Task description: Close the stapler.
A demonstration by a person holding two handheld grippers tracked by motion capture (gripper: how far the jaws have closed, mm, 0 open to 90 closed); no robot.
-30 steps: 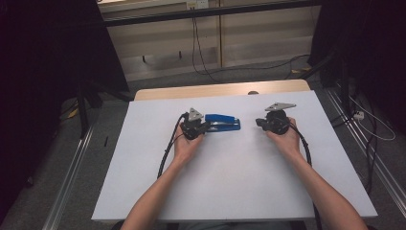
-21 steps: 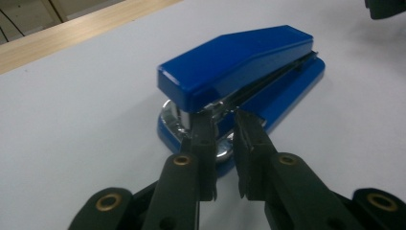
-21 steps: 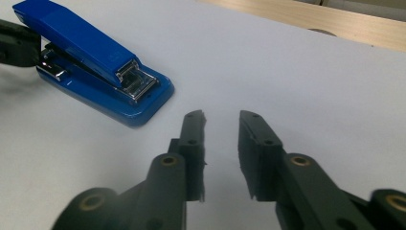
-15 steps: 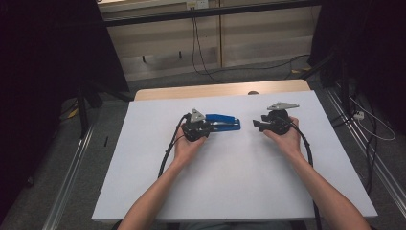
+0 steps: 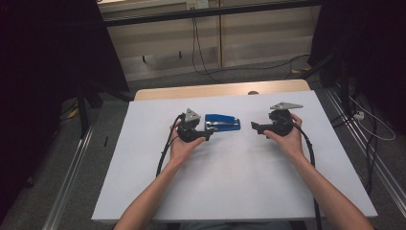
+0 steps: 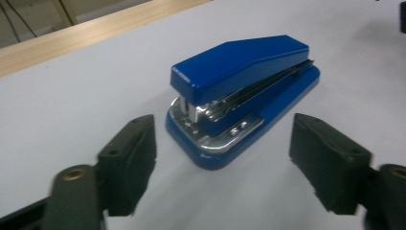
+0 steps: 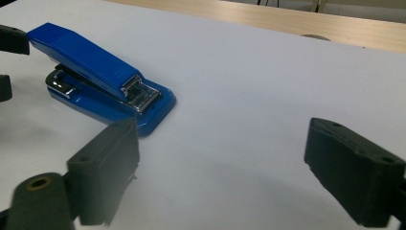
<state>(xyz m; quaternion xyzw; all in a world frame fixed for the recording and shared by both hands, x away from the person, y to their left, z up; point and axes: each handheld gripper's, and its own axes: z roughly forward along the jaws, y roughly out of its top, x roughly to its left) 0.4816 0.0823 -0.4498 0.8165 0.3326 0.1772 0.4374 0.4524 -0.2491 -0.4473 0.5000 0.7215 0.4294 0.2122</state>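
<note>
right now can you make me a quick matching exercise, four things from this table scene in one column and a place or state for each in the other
Things:
1. stapler
2. left tool
3. right tool
4. white sheet

Places or states:
A. spread over the wooden table, under everything
B. open, at the stapler's metal mouth end, jaws just opened
C. blue, lying closed between the two tools
D. open, off the stapler's hinge end, apart from it, jaws just opened

Pairs: 1-C, 2-B, 3-D, 4-A
</note>
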